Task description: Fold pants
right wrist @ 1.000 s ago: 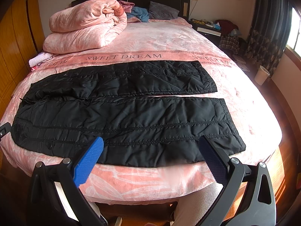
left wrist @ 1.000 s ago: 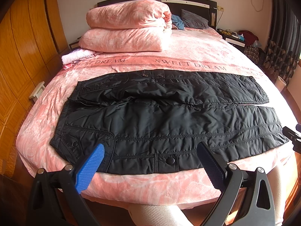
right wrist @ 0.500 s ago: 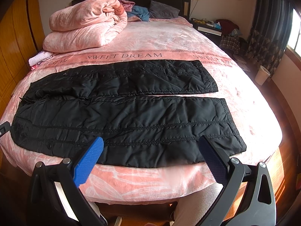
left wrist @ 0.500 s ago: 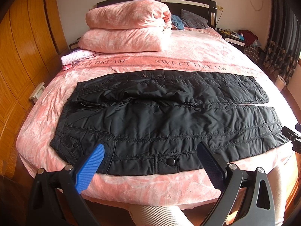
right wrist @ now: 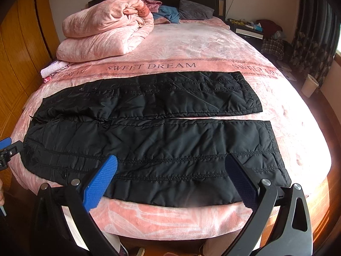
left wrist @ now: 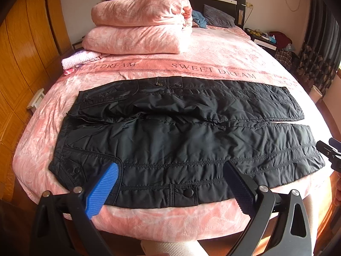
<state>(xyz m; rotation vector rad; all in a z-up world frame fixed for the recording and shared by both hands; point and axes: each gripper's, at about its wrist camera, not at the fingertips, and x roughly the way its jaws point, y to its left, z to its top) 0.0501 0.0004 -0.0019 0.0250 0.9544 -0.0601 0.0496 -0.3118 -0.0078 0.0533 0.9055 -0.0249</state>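
Pink bed [left wrist: 149, 224] w/ black pants [left wrist: 181, 145] spread flat, legs side by side, prob. staged for folding. Left gripper [left wrist: 170, 183] & right gripper [right wrist: 170, 181] hover at near edge, jaws wide, empty.

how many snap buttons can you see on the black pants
3 in the left wrist view: one on the near-edge tab, one at the near left waist corner, one on the far-edge tab of the black padded pants. Others may be hidden.
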